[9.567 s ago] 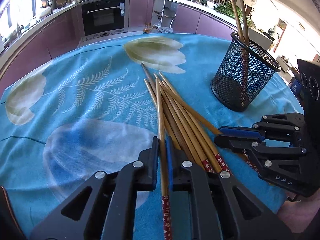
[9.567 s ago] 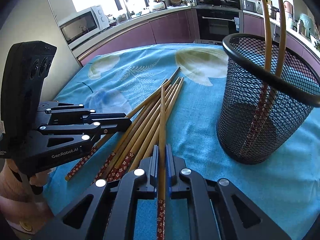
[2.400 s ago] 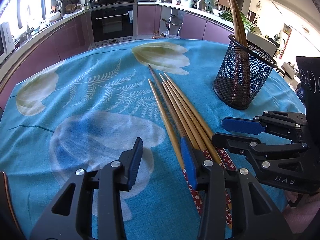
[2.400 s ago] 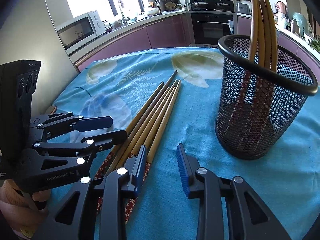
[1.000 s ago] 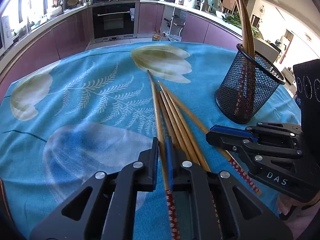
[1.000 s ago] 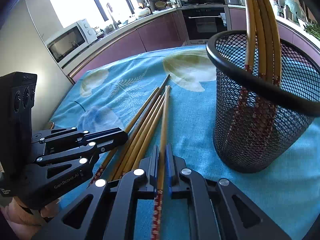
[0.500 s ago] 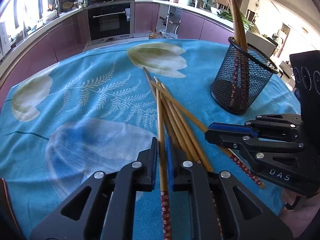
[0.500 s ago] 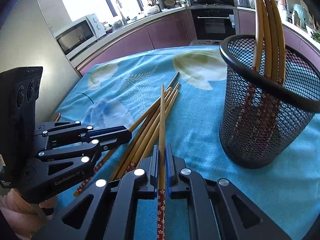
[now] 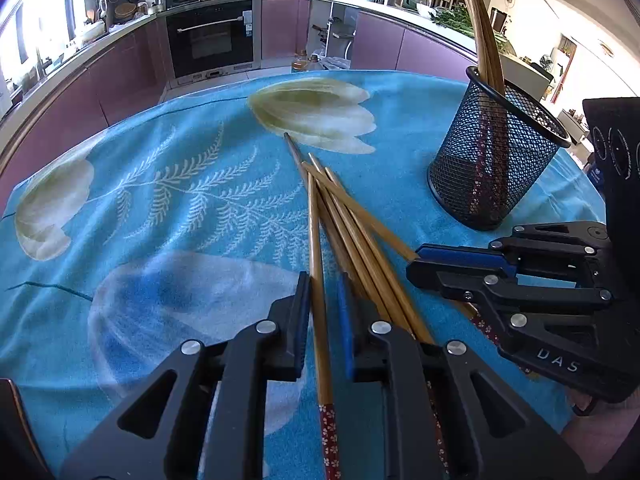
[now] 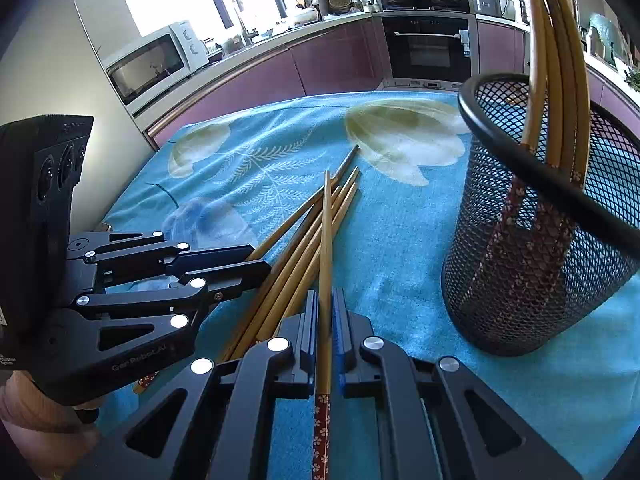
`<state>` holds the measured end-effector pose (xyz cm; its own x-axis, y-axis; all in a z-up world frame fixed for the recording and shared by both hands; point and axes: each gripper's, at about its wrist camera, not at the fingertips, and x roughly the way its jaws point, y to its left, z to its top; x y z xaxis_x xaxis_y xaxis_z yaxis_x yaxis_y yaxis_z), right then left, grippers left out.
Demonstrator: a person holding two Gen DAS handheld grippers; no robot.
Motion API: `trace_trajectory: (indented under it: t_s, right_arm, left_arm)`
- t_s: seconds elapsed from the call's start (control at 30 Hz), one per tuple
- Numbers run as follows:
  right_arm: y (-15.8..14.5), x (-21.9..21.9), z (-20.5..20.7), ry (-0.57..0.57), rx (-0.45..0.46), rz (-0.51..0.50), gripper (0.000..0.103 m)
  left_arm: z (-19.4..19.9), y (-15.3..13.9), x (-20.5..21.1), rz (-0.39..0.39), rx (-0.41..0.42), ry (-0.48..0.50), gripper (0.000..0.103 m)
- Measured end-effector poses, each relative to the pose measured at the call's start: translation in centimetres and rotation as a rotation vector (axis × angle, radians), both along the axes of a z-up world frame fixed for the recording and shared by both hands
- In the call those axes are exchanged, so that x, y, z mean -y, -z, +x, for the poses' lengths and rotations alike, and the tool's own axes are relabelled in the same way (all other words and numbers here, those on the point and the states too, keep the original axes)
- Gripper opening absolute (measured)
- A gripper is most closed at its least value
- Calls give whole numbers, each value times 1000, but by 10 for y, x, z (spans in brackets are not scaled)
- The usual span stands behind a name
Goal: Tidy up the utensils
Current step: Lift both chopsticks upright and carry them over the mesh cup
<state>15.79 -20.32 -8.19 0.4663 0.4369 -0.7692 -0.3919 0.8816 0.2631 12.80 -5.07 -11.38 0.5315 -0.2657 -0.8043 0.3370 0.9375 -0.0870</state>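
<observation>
Several bamboo chopsticks [image 9: 352, 224] with red flowered ends lie in a loose bundle on the blue tablecloth; they also show in the right wrist view [image 10: 296, 248]. A black mesh holder [image 9: 492, 160] stands at the right with several chopsticks upright in it, close by in the right wrist view [image 10: 532, 240]. My left gripper [image 9: 322, 308] has its jaws slightly apart around one chopstick [image 9: 316, 248], with a gap on the right side. My right gripper [image 10: 326, 320] is shut on one chopstick [image 10: 326, 248].
The round table's cloth [image 9: 160, 208] has white flower prints. Kitchen cabinets and an oven [image 9: 212, 36] stand beyond the far edge. A microwave [image 10: 152, 64] sits on the counter at the left. Each gripper appears in the other's view, close beside the bundle.
My left gripper's jaws have parted slightly around its chopstick. My right gripper stays shut on its chopstick and has drawn a little closer to the holder.
</observation>
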Motion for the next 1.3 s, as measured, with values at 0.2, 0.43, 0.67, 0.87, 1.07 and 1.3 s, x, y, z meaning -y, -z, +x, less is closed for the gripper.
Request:
trace_trajectory:
  t_s: [0.2,0.43,0.67,0.87,1.07,1.3]
  right_arm:
    - [-10,7,-6,-4,29,22,6]
    - [-27,17,-16,-5,79,44,6]
    - [-45,40,-29,10,114,92,6]
    - [-59,54,-38,29,141,125,6]
    - [-68,66,-44,51,166,146,6]
    - [-75,75,-48,64,193,160,6]
  left_arm:
    - [-5,-5,-1,-11,17,-12,7]
    - [-17,-30,0,-47,66,18,7]
    - [-34,-56,0,-105,104,73,7]
    - [-48,-81,-3,-170,124,113,7]
    - [-59,-97,-5,-210,148,136,7]
    - [-65,-109,-5,-238,168,151,7]
